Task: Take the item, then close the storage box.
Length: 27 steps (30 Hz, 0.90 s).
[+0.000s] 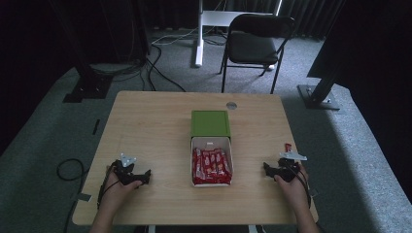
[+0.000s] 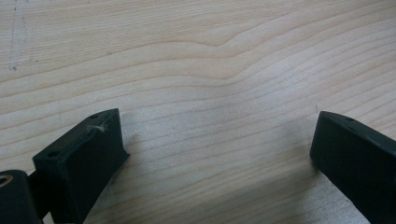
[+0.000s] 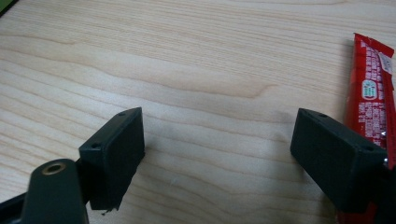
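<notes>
A white box holding several red snack bars stands at the table's middle, and a green box butts against its far end. My left gripper rests low over the wood to the left of the white box, its jaws wide apart with bare table between them. On the other side of the box, my right gripper is open too, with nothing between its jaws. One loose red snack bar lies on the table just outside that gripper's right-hand jaw.
The wooden table has a round grey cable port near its far edge. A black chair and a white desk leg stand beyond it. Cables trail over the grey carpet at the far left.
</notes>
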Tool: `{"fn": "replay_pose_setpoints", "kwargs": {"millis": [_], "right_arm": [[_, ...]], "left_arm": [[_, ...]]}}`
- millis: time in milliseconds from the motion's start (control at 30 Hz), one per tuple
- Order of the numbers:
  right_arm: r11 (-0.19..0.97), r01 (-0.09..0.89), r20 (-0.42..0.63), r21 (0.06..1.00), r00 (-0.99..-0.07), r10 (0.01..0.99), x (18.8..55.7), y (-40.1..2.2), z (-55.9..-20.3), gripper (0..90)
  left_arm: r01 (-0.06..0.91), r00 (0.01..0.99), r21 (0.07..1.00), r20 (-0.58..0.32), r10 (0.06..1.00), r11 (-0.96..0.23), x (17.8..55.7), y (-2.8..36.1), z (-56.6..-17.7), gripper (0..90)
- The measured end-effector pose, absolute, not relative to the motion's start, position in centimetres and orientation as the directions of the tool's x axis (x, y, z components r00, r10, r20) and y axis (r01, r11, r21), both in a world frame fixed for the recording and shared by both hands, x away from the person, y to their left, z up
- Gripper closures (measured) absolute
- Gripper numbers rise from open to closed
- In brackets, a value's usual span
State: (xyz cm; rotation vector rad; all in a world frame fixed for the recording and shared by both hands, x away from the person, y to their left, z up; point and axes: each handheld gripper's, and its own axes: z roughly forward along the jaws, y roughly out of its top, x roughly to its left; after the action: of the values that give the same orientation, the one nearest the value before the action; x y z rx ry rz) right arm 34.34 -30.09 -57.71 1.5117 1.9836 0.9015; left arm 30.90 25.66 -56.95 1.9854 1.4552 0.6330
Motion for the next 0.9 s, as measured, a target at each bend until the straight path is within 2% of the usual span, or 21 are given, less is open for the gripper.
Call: {"fn": "replay_pose_setpoints", "kwargs": {"millis": [100, 400, 667, 900], "right_arm": [[0.166, 0.651, 0.013, 0.741, -0.262, 0.965, 34.4, -30.1, -57.7, 12.3], [0.169, 0.650, 0.012, 0.741, -0.265, 0.964, 34.4, -30.1, -57.7, 13.2], [0.156, 0.639, 0.052, 0.753, -0.295, 0.954, 34.1, -30.0, -57.5, 13.6], [0.174, 0.608, 0.058, 0.775, -0.342, 0.938, 33.9, -29.5, -56.7, 13.6]], "left_arm": [[0.676, 0.288, 0.701, 0.032, 0.957, -0.227, 30.9, 25.7, -56.9, 3.6], [0.674, 0.287, 0.703, 0.032, 0.957, -0.226, 30.8, 25.6, -57.0, 3.7], [0.653, 0.343, 0.706, 0.047, 0.938, -0.274, 30.7, 25.0, -56.7, 4.6], [0.608, 0.383, 0.745, 0.030, 0.923, -0.276, 30.5, 23.9, -55.5, 4.6]]}}
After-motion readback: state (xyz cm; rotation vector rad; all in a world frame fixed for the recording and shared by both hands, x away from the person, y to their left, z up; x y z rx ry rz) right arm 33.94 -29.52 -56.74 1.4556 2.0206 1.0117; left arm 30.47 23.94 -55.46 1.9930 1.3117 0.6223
